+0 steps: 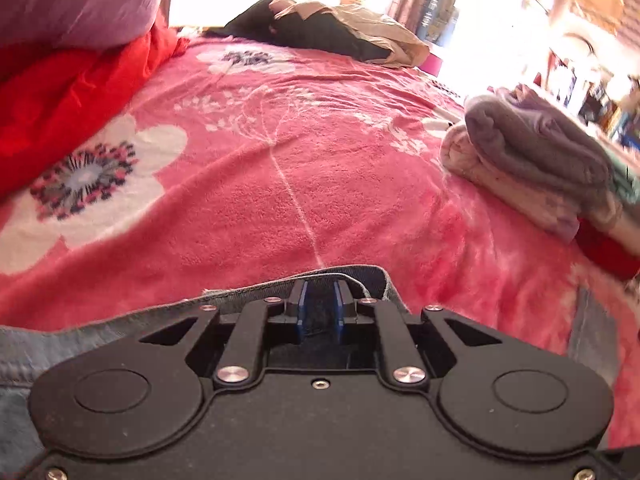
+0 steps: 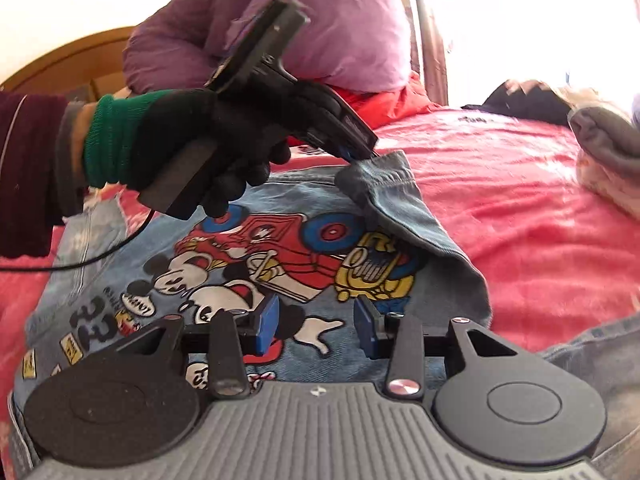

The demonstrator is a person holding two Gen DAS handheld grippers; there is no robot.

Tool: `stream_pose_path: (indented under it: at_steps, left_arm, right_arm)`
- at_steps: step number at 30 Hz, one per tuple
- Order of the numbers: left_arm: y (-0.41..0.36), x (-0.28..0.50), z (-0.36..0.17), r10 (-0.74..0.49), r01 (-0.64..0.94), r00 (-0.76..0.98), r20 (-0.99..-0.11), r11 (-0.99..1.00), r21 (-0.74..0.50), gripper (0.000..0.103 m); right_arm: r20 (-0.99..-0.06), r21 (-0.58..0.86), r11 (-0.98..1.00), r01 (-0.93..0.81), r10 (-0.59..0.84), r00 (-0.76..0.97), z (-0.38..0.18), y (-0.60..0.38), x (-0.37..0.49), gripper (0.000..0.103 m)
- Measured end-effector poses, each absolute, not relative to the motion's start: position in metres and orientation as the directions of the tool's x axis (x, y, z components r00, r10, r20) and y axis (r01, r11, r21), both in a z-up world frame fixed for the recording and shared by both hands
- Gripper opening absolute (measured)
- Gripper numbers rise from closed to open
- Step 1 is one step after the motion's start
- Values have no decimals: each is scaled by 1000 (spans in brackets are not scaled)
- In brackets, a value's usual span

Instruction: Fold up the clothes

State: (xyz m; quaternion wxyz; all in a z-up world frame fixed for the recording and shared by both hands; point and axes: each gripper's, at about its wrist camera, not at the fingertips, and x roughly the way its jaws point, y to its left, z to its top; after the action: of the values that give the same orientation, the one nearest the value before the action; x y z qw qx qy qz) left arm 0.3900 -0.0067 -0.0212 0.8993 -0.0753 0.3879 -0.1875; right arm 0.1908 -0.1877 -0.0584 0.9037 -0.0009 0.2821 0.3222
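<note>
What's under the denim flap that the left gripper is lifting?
Under the denim flap, pinched by the left gripper, shows the jacket's cartoon print: a red car and yellow grille. The print's right edge stays hidden beneath the fold.

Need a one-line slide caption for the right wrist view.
Left hand-held gripper lifts a sleeve of the cartoon-print blue denim jacket over the pink floral blanket; right hand-held gripper hovers open.

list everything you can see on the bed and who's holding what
pink floral fleece blanket: one, pink and white, covering the bed
blue denim cartoon-print jacket: one, blue, spread on the blanket, one corner lifted
folded clothes stack: one, grey on cream, right side
red cloth: one, far left
purple pillow: one, at the head
dark and beige clothes heap: one, far edge
left tool: shut on the jacket's corner
right tool: open, over the print
gloved hand: black, green cuff
</note>
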Motion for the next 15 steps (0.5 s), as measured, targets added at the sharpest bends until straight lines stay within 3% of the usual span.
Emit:
stream_pose_path:
  at_steps: [4,9,15]
  left_arm:
    - [10,392,-14,-467,208,640,-610,870,-448,15]
    - [40,363,-6,-467,124,685,-559,831,-542,15]
    - [37,317,-27,-451,95,616,-646,856,-508,16]
  right_arm:
    - [-522,247,804,-541,581,624,-64,-196,200,42]
    - [-529,253,808,-532,576,623,-67,-197,201,42]
    - [-530,258,822,-508,560,637,-67,-202,204,44]
